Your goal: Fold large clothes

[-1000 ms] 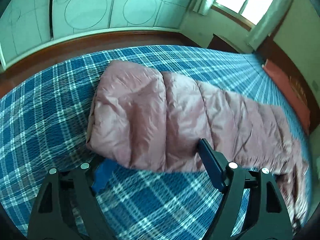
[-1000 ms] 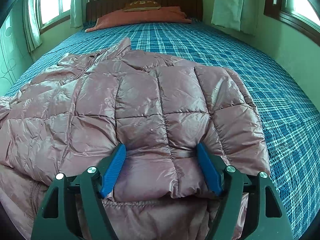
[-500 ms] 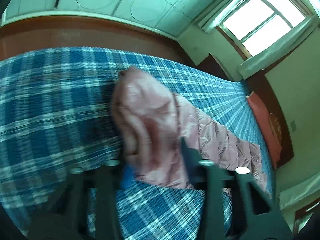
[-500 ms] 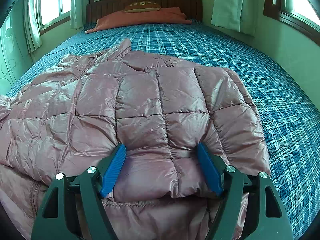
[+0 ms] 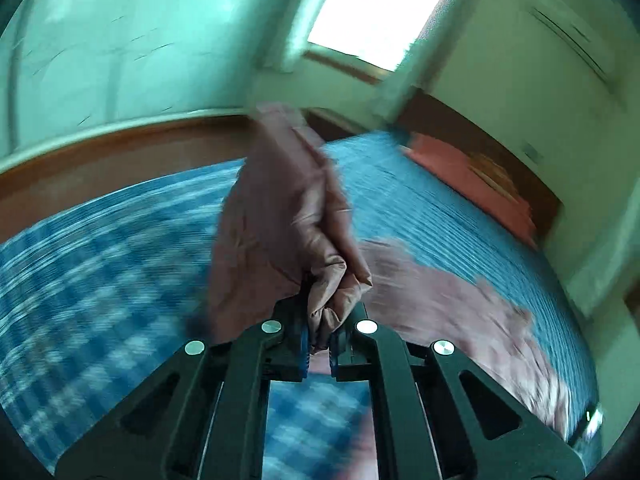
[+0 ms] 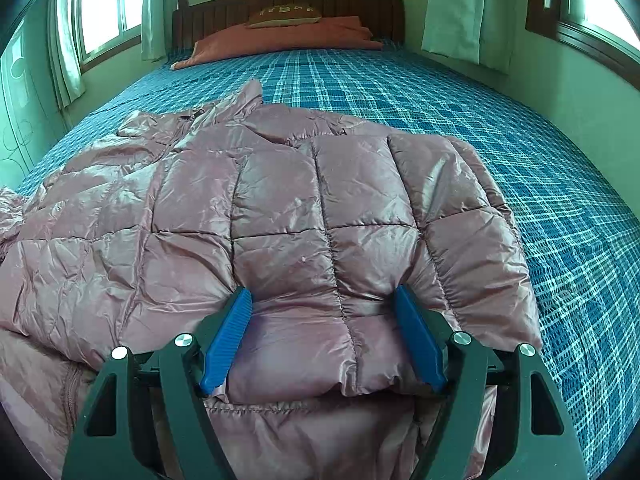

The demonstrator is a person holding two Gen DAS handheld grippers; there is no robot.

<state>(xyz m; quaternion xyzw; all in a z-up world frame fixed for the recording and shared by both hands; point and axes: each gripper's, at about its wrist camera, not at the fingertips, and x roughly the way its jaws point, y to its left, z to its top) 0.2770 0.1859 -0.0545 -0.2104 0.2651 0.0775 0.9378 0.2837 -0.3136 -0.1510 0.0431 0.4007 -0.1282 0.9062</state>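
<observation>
The left gripper (image 5: 319, 350) pinched the puffer jacket's (image 6: 280, 216) end, lifting it to fold over; the right gripper (image 6: 322, 338), jaws spread wide, pinned the hem near the bed's (image 6: 460, 92) foot edge.

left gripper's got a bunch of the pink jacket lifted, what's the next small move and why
Probably carry the lifted part across and lay it over the jacket's body. The left gripper is shut on a bunch of the puffer jacket, raised off the plaid bedspread. The right gripper is open, its fingers pressing on the jacket's near end, which should keep it from sliding.
</observation>
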